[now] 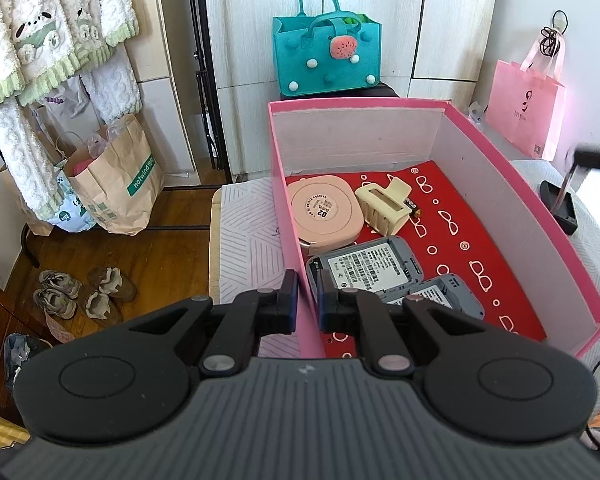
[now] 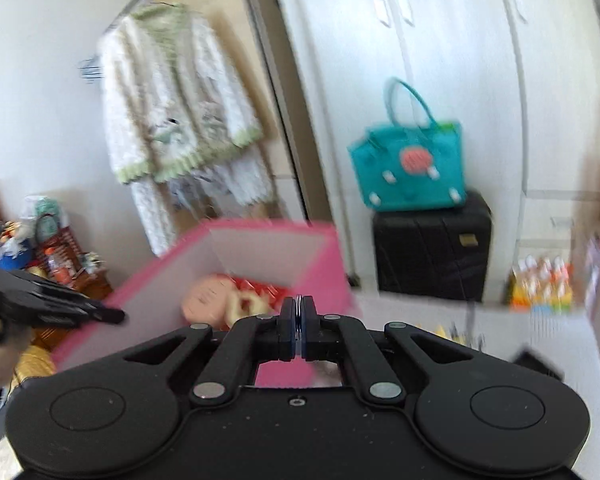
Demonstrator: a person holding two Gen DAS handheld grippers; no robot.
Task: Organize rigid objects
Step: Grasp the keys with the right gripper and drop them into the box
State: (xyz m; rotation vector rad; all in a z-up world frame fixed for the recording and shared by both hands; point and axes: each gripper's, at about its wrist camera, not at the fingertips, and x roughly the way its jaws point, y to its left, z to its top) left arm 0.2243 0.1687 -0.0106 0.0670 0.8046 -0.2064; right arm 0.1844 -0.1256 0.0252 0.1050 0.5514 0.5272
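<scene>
pinching near-left wall of pink box point(image 1: 400, 103), left gripper point(image 1: 307, 300); right gripper point(image 2: 299, 330) pressed together on thin silvery disc, pink compact point(image 1: 324, 210) inside box.

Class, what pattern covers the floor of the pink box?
White glasses and small rings on red lining; clearest in the left wrist view.

The brown paper bag point(image 1: 116, 184) on the floor carries a green band reading "hotwind". The round label on the pink compact point(image 1: 325, 210) in the box shows "02" above a ring of print too small to read. The grey batteries point(image 1: 366, 268) bear barcode labels, their print illegible. The pink bag point(image 1: 526, 114) has a small unreadable logo.
</scene>
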